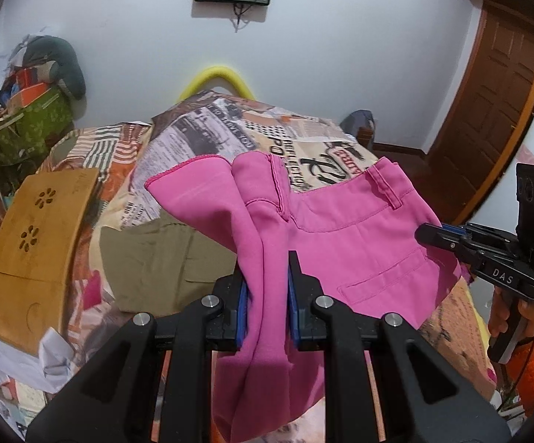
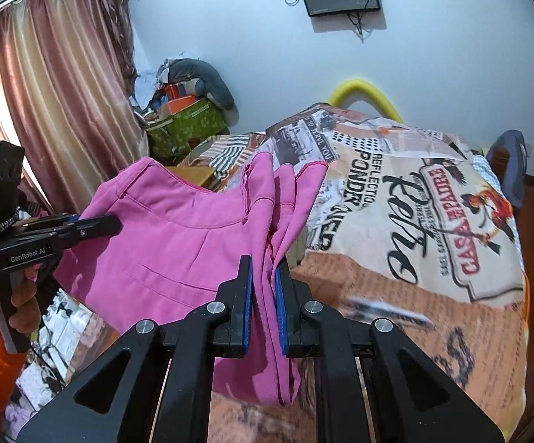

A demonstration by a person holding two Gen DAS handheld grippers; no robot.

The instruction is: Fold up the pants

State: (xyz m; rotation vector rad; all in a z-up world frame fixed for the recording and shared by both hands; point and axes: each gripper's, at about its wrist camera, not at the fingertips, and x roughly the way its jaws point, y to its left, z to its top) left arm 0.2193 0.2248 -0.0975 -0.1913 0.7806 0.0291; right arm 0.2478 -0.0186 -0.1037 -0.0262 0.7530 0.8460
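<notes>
Bright pink pants [image 1: 359,229] hang lifted above the bed, stretched between both grippers. In the left wrist view my left gripper [image 1: 267,269] is shut on a bunched fold of the pink fabric, which droops below its blue pads. My right gripper [image 1: 427,237] comes in from the right, clamped on the far edge of the cloth near a back pocket. In the right wrist view the right gripper [image 2: 265,263] pinches several gathered layers of the pants [image 2: 163,243], and the left gripper [image 2: 112,224] grips the fabric from the left, held by a hand in an orange sleeve.
A bed [image 2: 433,221] with a newspaper-print cover lies below and ahead. A khaki garment [image 1: 156,258] lies on it, beside a wooden board [image 1: 34,251]. Boxes and bags [image 1: 34,118] are piled at the far left by curtains [image 2: 45,92]. A wooden door [image 1: 495,103] stands at the right.
</notes>
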